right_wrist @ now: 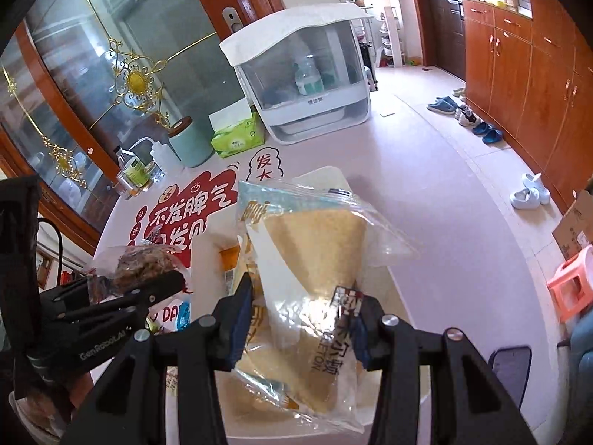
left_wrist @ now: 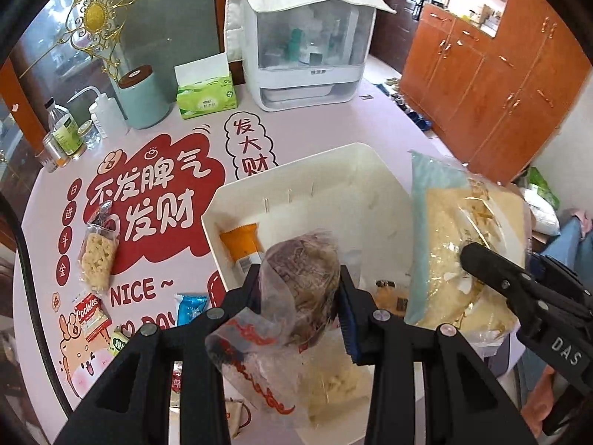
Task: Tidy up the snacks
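Claws both gripped snacks: the left claw [left_wrist: 296,289] clenched a dark pastry packet [left_wrist: 300,278], the right claw [right_wrist: 304,319] a pale cake bag [right_wrist: 315,274] standing tall. Beneath and just beyond them sat the white bin [left_wrist: 315,185] on the surface [left_wrist: 333,122], the left load directly over it, the right at its edge.

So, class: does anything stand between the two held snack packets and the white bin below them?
Nothing visible does. The dark cake packet and crumb cake packet hang over the open white bin.
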`<state>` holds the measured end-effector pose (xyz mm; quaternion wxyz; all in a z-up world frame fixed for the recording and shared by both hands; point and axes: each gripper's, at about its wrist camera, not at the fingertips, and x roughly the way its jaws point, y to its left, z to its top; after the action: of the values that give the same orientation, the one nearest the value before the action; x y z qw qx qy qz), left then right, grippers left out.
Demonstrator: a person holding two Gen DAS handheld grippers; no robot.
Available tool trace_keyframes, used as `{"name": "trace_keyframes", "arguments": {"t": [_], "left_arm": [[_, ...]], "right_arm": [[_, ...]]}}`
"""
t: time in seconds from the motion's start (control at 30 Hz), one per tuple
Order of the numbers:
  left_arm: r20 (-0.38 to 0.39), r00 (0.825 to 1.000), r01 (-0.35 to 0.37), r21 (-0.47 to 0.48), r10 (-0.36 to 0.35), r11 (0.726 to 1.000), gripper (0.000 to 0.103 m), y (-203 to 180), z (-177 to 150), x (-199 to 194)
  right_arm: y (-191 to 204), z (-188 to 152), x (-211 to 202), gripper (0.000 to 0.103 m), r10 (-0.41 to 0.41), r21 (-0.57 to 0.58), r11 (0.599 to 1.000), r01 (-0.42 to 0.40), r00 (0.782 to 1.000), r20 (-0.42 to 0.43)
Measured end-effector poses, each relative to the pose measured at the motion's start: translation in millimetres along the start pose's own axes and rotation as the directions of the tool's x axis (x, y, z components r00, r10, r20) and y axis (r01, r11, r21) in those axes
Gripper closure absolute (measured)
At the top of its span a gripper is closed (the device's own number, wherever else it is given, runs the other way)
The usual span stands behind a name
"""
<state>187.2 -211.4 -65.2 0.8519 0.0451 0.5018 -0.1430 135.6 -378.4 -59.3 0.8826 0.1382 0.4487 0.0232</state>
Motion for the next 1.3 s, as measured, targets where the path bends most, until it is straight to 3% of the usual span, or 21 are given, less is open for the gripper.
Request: {"name": "trace_keyframes", "arguments": {"t": [0.4,0.67,0.7,0.73,0.8,1.03,1.3], "left_arm": [[-0.04,0.996,-0.076,-0.038,0.075,0.996,0.067,-1,17,36],[-0.068,0.997,-0.027,-0.057,0.024,0.998,0.065,-4,20,53],[-0.059,0.998,-0.025,-0.055,0.021,0.998,0.055,-4,21,51],[-0.053,0.998,-0.025,-0.057,0.022,0.998,0.035,-3,22,50],[-0.023,0.999,-0.048,-0.074,0.047,0.996,0.016,1,22,44],[-0.002,0.993,-0.115,-0.121,0.115,0.986,0.015,27,15,28],[-0.003,0.985,-0.172,-0.184,0.174,0.968,0.015,58,-4,8]], "right_arm": [[-28,22,28,0.057,0.032,0.002,0.999,-0.032,0.999,0.0],[-23,49,51,0.054,0.051,-0.02,0.998,-0.052,0.998,-0.026],[-19,54,56,0.053,0.054,-0.035,0.998,-0.055,0.998,-0.027],[-16,57,61,0.051,0.05,-0.05,0.997,-0.052,0.998,-0.033],[-11,61,75,0.048,0.046,-0.071,0.996,-0.051,0.997,-0.064],[-4,59,80,0.035,0.07,-0.068,0.995,-0.074,0.996,-0.058],[9,55,77,0.035,0.059,-0.09,0.994,-0.067,0.994,-0.087]]}}
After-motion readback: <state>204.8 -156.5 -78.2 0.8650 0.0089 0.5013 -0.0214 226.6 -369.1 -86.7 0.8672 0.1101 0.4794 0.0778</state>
